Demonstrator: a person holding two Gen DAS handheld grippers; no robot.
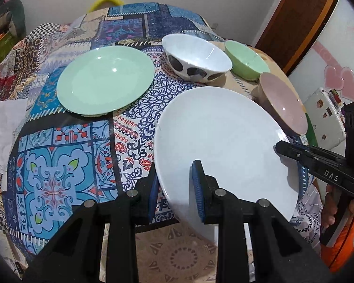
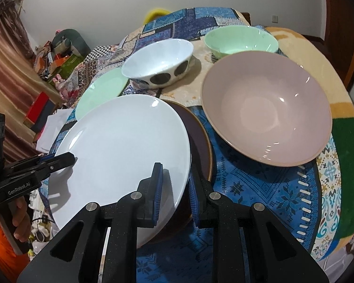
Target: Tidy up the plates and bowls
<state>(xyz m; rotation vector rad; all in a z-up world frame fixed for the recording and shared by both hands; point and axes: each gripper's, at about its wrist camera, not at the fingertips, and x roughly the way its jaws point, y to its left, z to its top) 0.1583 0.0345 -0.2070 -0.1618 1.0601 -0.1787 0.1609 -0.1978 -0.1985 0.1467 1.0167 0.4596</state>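
- Now both grippers clamp the same white plate (image 1: 224,146): the left gripper (image 1: 177,188) has its blue-padded fingers (image 1: 197,188) closed over the plate's near-left rim, one pad on top and one below.
- The right gripper (image 2: 174,193) pinches the plate's opposite rim in the same way, one pad lying on the white face and the other under the edge.
- Held between the two, the white plate sits tilted, partly overlapping a dark brown plate (image 2: 200,141) that lies on the table beneath it.
- Just beside them, to the right, stands a large pink bowl (image 2: 266,108), upright.
- Farther back are a white bowl with black spots (image 2: 160,63) and a green bowl (image 2: 240,41), near each other but apart.
- A green plate (image 1: 106,80) lies flat to the left, apart from the white plate.
- Everything rests on a table with a patterned blue cloth (image 1: 59,165).
- A hand (image 1: 335,207) grips the right gripper's handle at the edge of the left view.
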